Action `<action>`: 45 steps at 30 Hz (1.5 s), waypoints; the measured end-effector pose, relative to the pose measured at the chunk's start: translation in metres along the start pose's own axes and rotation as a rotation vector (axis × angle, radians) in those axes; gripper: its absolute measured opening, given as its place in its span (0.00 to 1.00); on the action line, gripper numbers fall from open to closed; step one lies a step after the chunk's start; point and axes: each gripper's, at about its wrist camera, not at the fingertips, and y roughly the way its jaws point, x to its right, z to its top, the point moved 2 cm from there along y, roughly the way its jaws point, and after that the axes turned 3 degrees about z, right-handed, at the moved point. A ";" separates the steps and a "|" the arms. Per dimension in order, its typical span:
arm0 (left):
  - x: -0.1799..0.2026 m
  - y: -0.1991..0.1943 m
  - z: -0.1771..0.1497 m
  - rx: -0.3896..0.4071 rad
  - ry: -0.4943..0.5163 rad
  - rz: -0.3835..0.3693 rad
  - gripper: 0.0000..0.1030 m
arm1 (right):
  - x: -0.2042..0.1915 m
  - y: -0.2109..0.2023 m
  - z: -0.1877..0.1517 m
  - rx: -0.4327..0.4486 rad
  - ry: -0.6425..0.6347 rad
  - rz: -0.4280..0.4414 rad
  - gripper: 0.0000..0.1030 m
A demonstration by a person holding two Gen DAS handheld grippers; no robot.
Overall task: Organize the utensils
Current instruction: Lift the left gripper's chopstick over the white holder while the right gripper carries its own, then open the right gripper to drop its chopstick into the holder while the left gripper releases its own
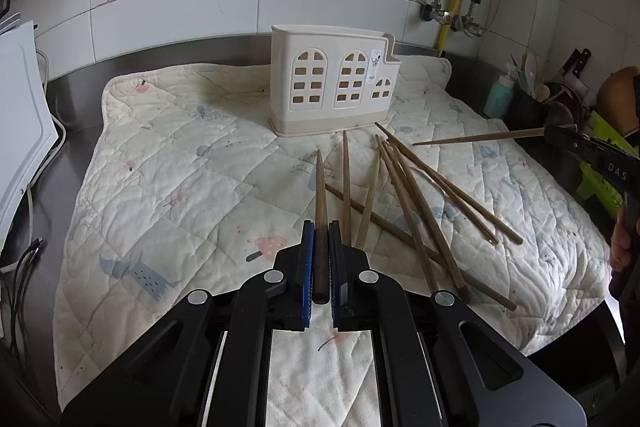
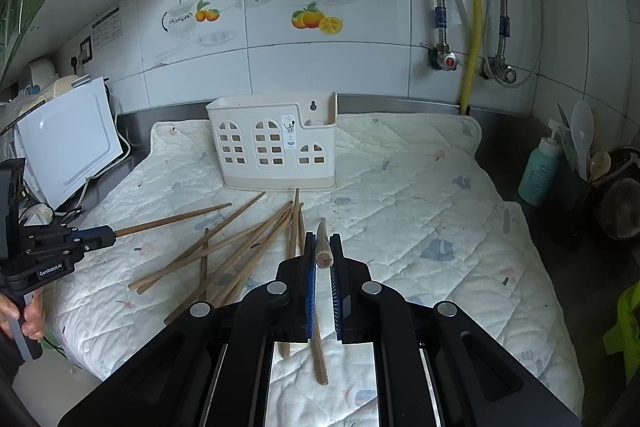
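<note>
Wooden chopsticks (image 1: 404, 203) lie scattered on a quilted mat (image 1: 192, 163) — a loose pile just in front of the cream utensil holder (image 1: 332, 83), which stands upright toward 12 o'clock near the tiled wall (image 1: 200, 7). The left gripper (image 1: 320, 239) pinches one dark chopstick (image 1: 320, 187) between its blue pads, tip pointing toward the holder. The right gripper (image 2: 322, 251) is pressed on another chopstick (image 2: 322, 247), seen end-on — from the left camera it sticks out at 3 o'clock, above the mat. A teal bottle (image 2: 538, 171) stands at the mat's right edge.
</note>
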 end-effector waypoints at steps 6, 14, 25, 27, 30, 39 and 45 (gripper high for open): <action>-0.004 -0.010 0.029 0.040 -0.011 -0.006 0.05 | 0.005 -0.005 0.038 0.009 -0.010 0.073 0.06; 0.000 -0.012 0.072 0.062 0.025 -0.013 0.05 | 0.011 -0.010 0.112 0.046 -0.048 0.130 0.06; 0.006 -0.021 0.122 0.118 0.083 0.001 0.05 | 0.013 0.015 0.209 0.083 -0.102 0.110 0.06; 0.007 -0.022 0.130 0.126 0.090 0.004 0.05 | 0.011 0.023 0.218 0.098 -0.101 0.107 0.06; 0.006 -0.030 0.146 0.150 0.088 -0.005 0.05 | 0.008 0.039 0.229 0.099 -0.099 0.108 0.06; 0.014 -0.070 0.212 0.306 0.114 0.001 0.05 | 0.010 0.113 0.224 -0.019 -0.064 0.100 0.06; 0.016 -0.057 0.250 0.363 0.120 0.036 0.05 | 0.016 0.133 0.206 -0.060 -0.065 0.086 0.06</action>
